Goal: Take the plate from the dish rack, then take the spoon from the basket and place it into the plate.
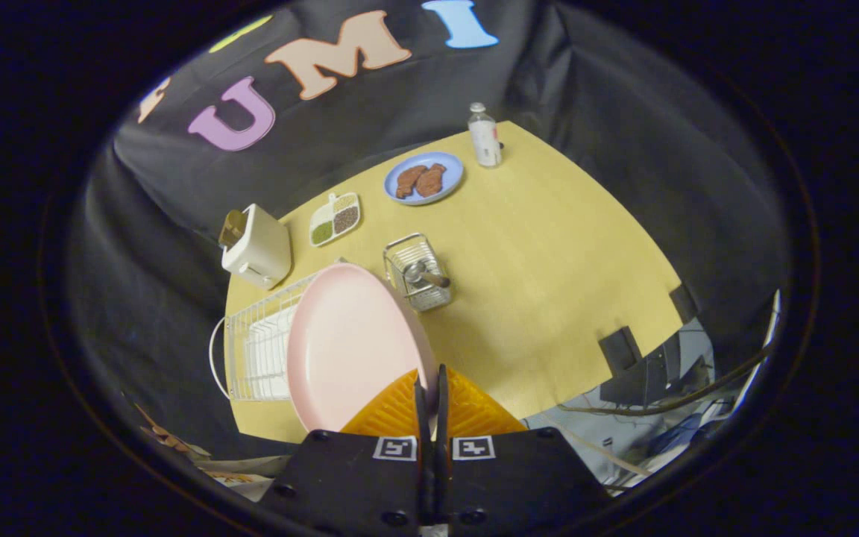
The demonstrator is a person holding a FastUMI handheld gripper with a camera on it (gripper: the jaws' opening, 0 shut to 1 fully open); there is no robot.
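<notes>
At about nine o'clock from the claw [432, 384] sits the white dish rack [262, 350] on the desk [549, 253], with the pink plate [351, 347] tilted up from ten to eleven o'clock. The claw is clenched on the plate's near rim, it seems, both fingers pinching it. At twelve o'clock beyond stands the wire basket [416, 272], the spoon [423, 276] inside.

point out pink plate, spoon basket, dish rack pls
pink plate [347, 350]: gripper view, middle of its face; the hand-held gripper [433, 388] is shut on its rim.
spoon basket [416, 272]: gripper view, wire front wall.
dish rack [262, 350]: gripper view, white wire floor left of plate.
</notes>
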